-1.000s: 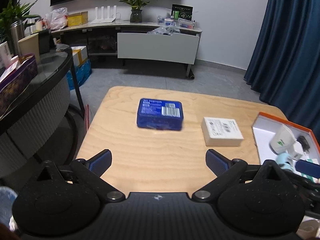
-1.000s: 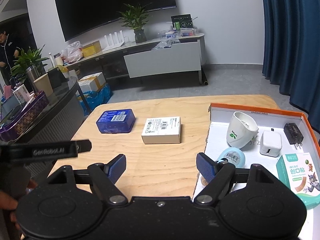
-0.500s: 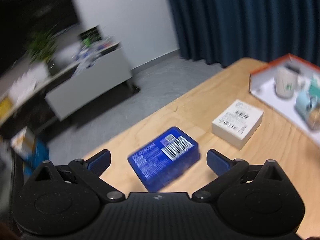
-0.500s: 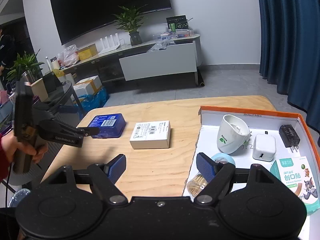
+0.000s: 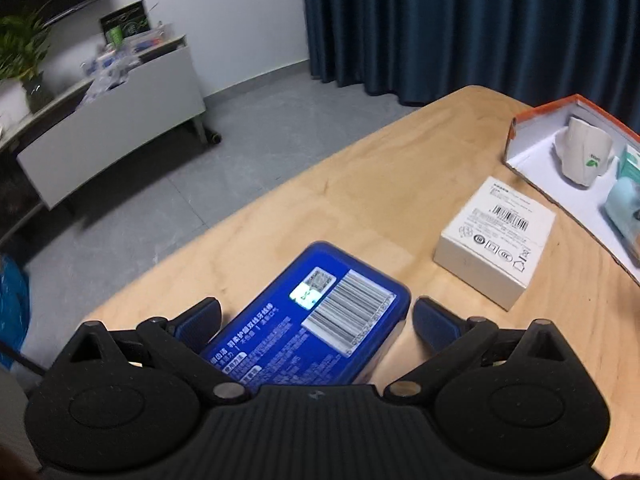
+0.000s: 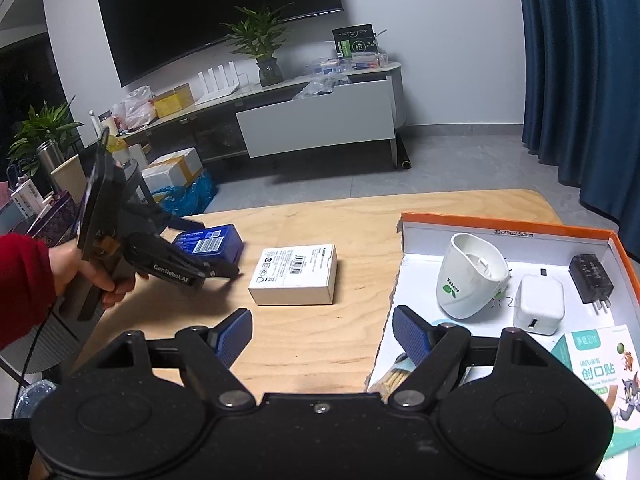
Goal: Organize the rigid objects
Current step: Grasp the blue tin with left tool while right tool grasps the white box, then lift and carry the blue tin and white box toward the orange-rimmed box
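Observation:
A blue plastic box [image 5: 320,320] with a barcode label lies on the wooden table [image 5: 380,168]. My left gripper [image 5: 316,316] is open and straddles it, one finger on each long side, with a sliver of table showing at the right finger. The right wrist view shows that same left gripper [image 6: 218,248], held by a hand in a red sleeve, around the blue box [image 6: 208,242]. A white carton [image 6: 294,274] lies beside it. My right gripper [image 6: 320,320] is open and empty, hovering by the left wall of the orange-rimmed tray [image 6: 500,226].
The tray holds a white cup [image 6: 470,280], a white charger [image 6: 538,304], a black plug [image 6: 592,280] and a bandage box [image 6: 596,364]. A dark round side table [image 6: 60,216] with clutter stands to the left. A TV console lines the far wall.
My left gripper rolled, swung right and came down over the blue box, which now sits between its fingers. The right gripper has barely shifted.

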`<state>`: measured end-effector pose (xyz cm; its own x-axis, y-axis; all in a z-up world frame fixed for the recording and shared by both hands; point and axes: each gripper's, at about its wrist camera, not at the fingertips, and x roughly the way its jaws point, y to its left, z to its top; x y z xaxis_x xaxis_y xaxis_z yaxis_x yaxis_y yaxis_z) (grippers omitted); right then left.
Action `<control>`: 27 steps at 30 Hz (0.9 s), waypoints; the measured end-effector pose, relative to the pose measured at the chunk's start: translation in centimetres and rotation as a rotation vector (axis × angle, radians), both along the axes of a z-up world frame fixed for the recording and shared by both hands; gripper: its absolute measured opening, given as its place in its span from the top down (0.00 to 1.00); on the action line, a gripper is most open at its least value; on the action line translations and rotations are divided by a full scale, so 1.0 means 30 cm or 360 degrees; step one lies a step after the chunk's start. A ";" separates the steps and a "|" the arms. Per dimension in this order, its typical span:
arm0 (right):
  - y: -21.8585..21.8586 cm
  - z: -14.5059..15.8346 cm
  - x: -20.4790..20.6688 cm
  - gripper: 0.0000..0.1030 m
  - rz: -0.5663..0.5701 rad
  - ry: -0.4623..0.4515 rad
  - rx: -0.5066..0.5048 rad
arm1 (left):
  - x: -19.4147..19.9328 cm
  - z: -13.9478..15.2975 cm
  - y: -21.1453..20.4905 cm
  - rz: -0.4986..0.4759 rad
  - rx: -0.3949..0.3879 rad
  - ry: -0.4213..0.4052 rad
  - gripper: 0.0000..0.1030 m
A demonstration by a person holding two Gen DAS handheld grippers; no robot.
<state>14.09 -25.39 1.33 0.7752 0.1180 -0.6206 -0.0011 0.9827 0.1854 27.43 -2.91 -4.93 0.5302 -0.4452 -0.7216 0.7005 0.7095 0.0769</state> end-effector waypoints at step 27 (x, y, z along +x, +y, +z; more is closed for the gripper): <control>0.183 -0.172 0.467 0.06 0.0025 0.0336 -0.0035 | -0.455 0.142 0.067 0.1039 -0.0418 0.0079 0.41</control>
<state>28.10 -19.90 -3.84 0.6260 0.1137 -0.7715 0.0200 0.9866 0.1617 13.77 -0.91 -0.67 0.7175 -0.2100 -0.6641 0.1237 0.9767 -0.1752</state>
